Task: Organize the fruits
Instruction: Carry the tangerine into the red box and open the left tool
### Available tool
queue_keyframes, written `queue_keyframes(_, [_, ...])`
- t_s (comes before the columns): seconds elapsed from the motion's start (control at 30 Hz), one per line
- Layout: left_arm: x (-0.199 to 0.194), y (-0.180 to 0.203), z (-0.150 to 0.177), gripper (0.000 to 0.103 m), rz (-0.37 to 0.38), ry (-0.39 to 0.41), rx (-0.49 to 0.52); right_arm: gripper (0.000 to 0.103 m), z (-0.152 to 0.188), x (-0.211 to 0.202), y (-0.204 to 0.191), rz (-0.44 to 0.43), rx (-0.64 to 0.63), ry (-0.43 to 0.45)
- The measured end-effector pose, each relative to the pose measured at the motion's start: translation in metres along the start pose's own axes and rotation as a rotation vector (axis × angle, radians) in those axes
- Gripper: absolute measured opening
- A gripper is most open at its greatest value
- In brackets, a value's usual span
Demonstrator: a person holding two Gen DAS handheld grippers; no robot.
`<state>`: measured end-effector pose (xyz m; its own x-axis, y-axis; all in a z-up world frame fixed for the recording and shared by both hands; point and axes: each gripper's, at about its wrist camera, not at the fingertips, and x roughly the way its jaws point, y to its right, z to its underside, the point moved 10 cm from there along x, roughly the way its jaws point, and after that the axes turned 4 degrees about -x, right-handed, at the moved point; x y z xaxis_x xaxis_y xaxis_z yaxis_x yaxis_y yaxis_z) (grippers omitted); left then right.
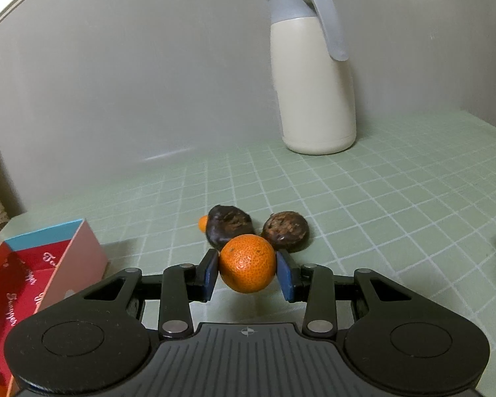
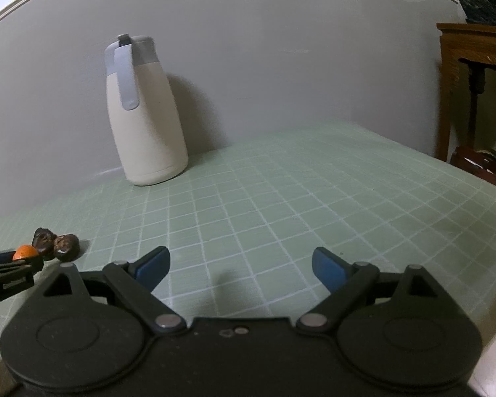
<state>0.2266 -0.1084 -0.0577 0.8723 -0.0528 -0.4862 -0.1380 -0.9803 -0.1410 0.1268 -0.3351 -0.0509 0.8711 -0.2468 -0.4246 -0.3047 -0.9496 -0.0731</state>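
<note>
Left gripper (image 1: 247, 273) w/ orange (image 1: 247, 263) clenched btwn pads
Right gripper (image 2: 240, 269) spread wide, nothing in it; red box (image 1: 39, 271) near left.

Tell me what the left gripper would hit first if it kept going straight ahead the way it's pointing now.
Likely the two dark brown fruits lying just beyond the orange that the left gripper is clamping; the orange would reach them first. Depth is hard to judge, and it may pass over them.

Right claw (image 2: 241, 268) gapes over the checked table (image 2: 281, 198); jug (image 2: 145, 115) stands behind.
</note>
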Motion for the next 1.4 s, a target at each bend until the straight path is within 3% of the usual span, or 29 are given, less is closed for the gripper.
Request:
queue_keyframes(0.27, [-0.014, -0.014, 0.003, 0.038, -0.010, 0.010, -0.014, 0.093, 0.001, 0.002, -0.014, -0.021, -0.019, -0.006])
queue_keyframes(0.5, [-0.041, -0.027, 0.000, 0.038, -0.049, 0.080, 0.007, 0.093, 0.002, 0.003, -0.026, -0.041, -0.031, -0.009])
queue_keyframes(0.87, [-0.075, -0.093, -0.005, 0.038, -0.206, 0.147, -0.046, 0.093, 0.001, 0.001, -0.057, -0.090, -0.062, -0.006])
queue_keyframes(1.1, [-0.075, -0.165, 0.012, 0.038, -0.353, 0.098, -0.146, 0.093, 0.003, -0.001, -0.092, -0.148, -0.093, -0.005])
queue_keyframes(1.4, [-0.064, -0.221, 0.044, 0.038, -0.418, -0.018, -0.262, 0.093, 0.009, -0.002, -0.142, -0.228, -0.144, -0.008])
